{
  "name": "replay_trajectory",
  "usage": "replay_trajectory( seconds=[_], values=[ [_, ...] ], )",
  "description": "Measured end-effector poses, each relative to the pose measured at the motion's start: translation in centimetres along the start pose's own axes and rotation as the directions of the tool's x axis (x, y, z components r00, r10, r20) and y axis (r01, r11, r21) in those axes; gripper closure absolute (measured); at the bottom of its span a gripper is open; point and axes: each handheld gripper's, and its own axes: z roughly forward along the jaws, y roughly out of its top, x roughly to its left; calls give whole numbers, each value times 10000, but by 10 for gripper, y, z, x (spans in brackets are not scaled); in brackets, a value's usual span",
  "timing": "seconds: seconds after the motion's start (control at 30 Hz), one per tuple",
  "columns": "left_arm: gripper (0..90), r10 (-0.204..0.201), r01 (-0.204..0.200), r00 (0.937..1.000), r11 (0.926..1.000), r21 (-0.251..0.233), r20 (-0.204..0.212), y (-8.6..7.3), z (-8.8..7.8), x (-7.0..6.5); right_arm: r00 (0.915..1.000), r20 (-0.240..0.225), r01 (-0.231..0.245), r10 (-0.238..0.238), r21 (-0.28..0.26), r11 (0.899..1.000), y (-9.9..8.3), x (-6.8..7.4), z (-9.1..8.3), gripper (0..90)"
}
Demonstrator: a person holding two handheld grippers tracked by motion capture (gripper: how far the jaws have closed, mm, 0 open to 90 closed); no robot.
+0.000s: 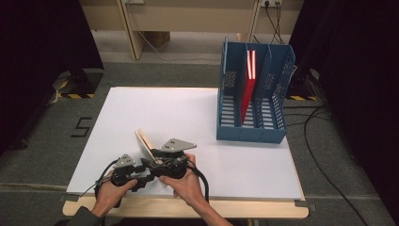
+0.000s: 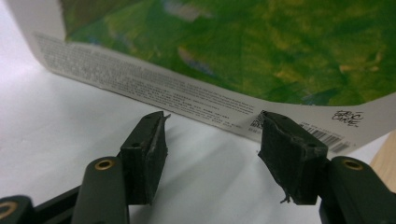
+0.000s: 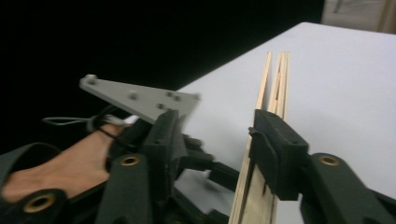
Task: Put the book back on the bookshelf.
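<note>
Both hands sit at the near edge of the white bench, each with a black hand-held gripper. The left hand-held gripper (image 2: 212,140) has its jaws spread, nothing between them, just in front of a thin book (image 2: 224,51) with a glossy green painted cover and a white strip of small print. The right hand-held gripper (image 3: 217,140) stands spread around the book's pale page edges, one pad touching them. At the far right corner stands a blue slotted plastic file rack (image 1: 254,94) holding a red folder (image 1: 248,89). Grey carpet surrounds the bench.
</note>
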Motion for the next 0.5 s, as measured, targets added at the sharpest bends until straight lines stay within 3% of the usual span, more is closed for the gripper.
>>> replay_trajectory(
  seconds=[0.03,0.13,0.2,0.3,0.5],
  values=[
    [400,-35,35,10000,10000,-20,15,0,-1,1,9999,-138,50,-50,-16,10000,-1,1,2,581],
    [382,-358,358,9994,9993,-134,11,0,-2,5,9993,81,357,-357,-2,9994,-1,3,1,580],
    [375,-453,452,9989,9989,-125,-74,0,-4,8,9999,-54,92,-92,-78,9999,-2,-1,0,579],
    [362,-639,637,9978,9979,-124,-188,-1,-7,14,9998,-196,82,-84,-99,9999,-2,-1,0,563],
    [308,-729,715,9927,9973,-178,-963,-2,-15,25,9992,-143,384,-384,15,9993,-1,3,0,495]
  ],
)
